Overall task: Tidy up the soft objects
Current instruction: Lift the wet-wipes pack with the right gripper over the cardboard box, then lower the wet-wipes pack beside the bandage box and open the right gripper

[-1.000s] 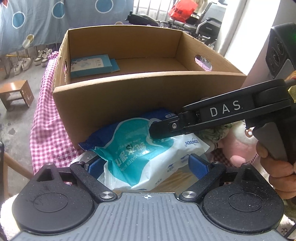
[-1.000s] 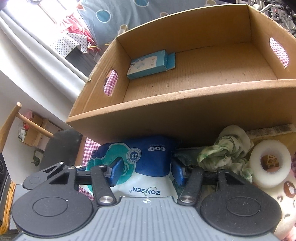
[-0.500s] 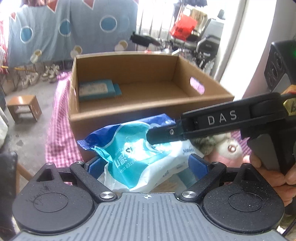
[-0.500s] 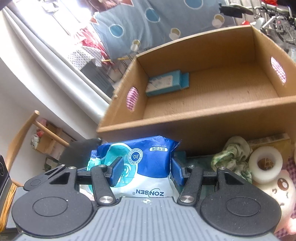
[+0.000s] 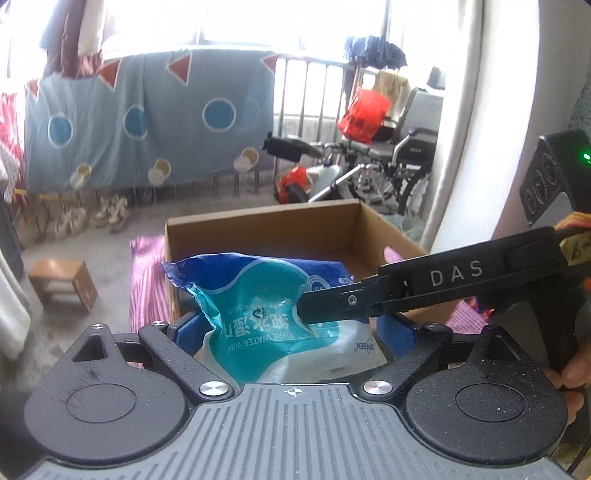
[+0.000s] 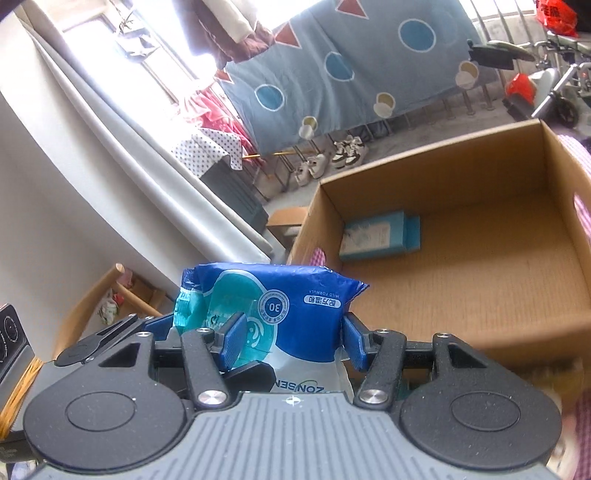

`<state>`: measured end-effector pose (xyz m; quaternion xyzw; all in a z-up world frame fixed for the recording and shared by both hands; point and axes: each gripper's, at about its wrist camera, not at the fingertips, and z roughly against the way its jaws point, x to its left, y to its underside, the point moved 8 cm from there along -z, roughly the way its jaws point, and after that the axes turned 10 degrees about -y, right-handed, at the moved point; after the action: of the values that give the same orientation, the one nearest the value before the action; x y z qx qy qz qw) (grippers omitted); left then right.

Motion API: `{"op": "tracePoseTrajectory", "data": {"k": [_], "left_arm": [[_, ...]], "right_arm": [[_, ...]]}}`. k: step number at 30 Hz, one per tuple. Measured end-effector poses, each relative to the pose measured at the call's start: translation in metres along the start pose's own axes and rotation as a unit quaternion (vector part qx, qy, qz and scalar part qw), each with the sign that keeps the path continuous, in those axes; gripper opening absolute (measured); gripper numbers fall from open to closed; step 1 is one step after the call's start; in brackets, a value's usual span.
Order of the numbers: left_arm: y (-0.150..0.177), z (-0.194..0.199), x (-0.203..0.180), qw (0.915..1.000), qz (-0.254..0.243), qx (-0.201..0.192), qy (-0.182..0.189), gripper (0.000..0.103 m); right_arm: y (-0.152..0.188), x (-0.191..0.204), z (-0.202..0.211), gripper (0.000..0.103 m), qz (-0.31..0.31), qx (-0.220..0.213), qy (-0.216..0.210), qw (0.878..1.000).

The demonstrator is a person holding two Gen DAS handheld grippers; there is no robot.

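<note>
We see bright window [image 5: 258, 22], blue circle-patterned sheet [image 5: 147, 122] on railing, grey concrete floor [image 5: 110, 247], small wooden stool [image 5: 61, 284].

A cardboard box [image 5: 258, 229] sits on the checked cloth [image 5: 146, 280].

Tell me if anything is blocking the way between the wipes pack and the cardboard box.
Nothing visible does. The wipes pack, held by both the right gripper and the left gripper, is level with the near rim of the cardboard box. Inside, only a small blue box lies against the left wall; the rest of the floor is bare.
</note>
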<state>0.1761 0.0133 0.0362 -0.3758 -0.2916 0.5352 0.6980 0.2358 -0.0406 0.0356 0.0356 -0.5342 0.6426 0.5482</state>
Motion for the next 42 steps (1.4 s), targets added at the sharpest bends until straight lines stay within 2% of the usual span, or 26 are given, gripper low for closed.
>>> {"op": "tracePoseTrajectory", "data": {"k": [4, 8, 12, 16, 20, 22, 24, 29, 37, 42], "left_arm": [[-0.021, -0.017, 0.000, 0.9999, -0.007, -0.012, -0.002, 0.094], [-0.032, -0.048, 0.006, 1.0000, 0.002, 0.003, 0.005, 0.094], [-0.033, -0.090, 0.012, 0.9988, 0.007, 0.046, 0.013, 0.094], [-0.024, -0.140, 0.021, 0.9939, 0.020, 0.107, 0.014, 0.095], [-0.009, -0.173, 0.036, 0.9884, 0.016, 0.147, -0.032, 0.095], [-0.007, -0.172, 0.043, 0.9885, 0.017, 0.144, -0.044, 0.097], [-0.009, -0.160, 0.047, 0.9905, 0.021, 0.132, -0.035, 0.099], [-0.014, -0.121, 0.062, 0.9945, 0.028, 0.092, -0.041, 0.100], [-0.006, -0.085, 0.077, 0.9952, 0.068, 0.063, -0.030, 0.101], [0.004, -0.081, 0.082, 0.9944, 0.083, 0.059, -0.028, 0.101]], "right_arm": [[-0.029, -0.020, -0.015, 0.059, -0.018, 0.018, -0.004, 1.000], [-0.049, -0.056, -0.040, 0.059, -0.055, 0.055, -0.001, 0.997], [-0.062, -0.105, -0.074, 0.059, -0.104, 0.100, 0.012, 0.989], [-0.066, -0.145, -0.106, 0.059, -0.120, 0.126, 0.044, 0.984], [-0.051, -0.186, -0.134, 0.059, -0.149, 0.169, 0.075, 0.971], [-0.044, -0.194, -0.140, 0.058, -0.151, 0.182, 0.080, 0.968], [-0.038, -0.194, -0.141, 0.058, -0.150, 0.196, 0.081, 0.966], [-0.035, -0.182, -0.150, 0.058, -0.103, 0.218, 0.090, 0.966], [-0.045, -0.164, -0.179, 0.058, -0.054, 0.229, 0.107, 0.966], [-0.048, -0.157, -0.191, 0.058, -0.036, 0.228, 0.122, 0.965]]}}
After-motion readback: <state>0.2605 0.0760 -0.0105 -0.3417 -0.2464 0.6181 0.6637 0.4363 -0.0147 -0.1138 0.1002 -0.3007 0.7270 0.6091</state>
